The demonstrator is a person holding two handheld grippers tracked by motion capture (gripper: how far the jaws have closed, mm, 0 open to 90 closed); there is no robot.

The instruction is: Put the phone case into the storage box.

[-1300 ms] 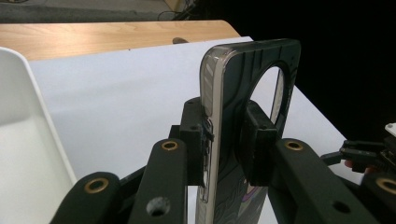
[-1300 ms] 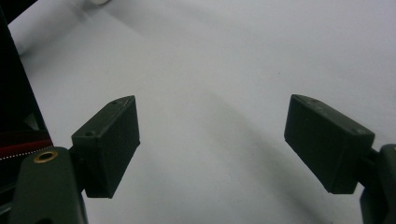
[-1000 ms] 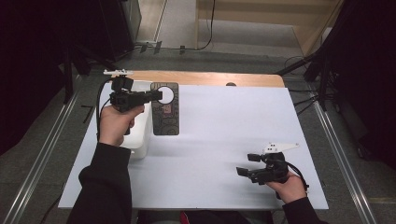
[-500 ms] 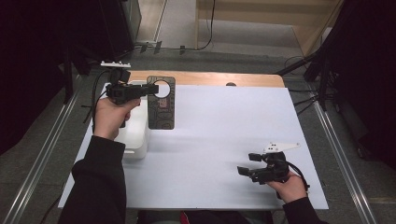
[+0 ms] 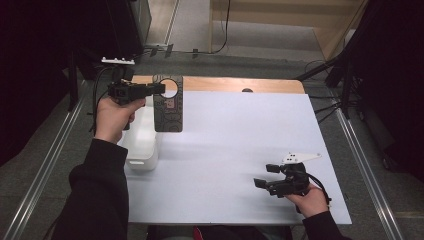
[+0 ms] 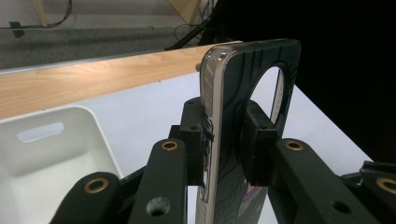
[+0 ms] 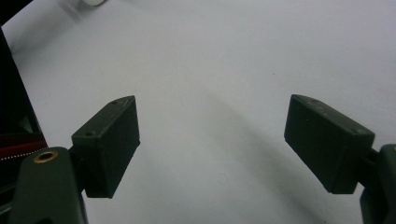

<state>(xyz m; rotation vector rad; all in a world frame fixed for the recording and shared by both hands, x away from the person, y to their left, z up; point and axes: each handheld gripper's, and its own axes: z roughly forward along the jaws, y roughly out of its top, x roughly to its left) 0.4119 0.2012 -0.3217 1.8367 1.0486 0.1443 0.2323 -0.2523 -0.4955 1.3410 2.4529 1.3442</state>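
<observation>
left claw (image 6: 224,140) pinching one phone case (image 5: 168,105) above one white bin (image 5: 141,145) — right claw (image 7: 215,149) spread, holding nothing.

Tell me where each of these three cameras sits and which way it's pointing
High view: above the person's side, looking forward and down at the table; both forearms show.
Left gripper view: rides the left gripper, looking along jaws shut on the phone case, beside the white bin.
Right gripper view: rides the right gripper, jaws open over bare table.
Shared: high and left views show case and bin.

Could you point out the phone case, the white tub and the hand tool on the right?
phone case (image 5: 168,112), high view, its patterned back.
white tub (image 6: 44,161), left gripper view, inside floor.
right gripper (image 5: 260,186), high view, between its open tips.
</observation>
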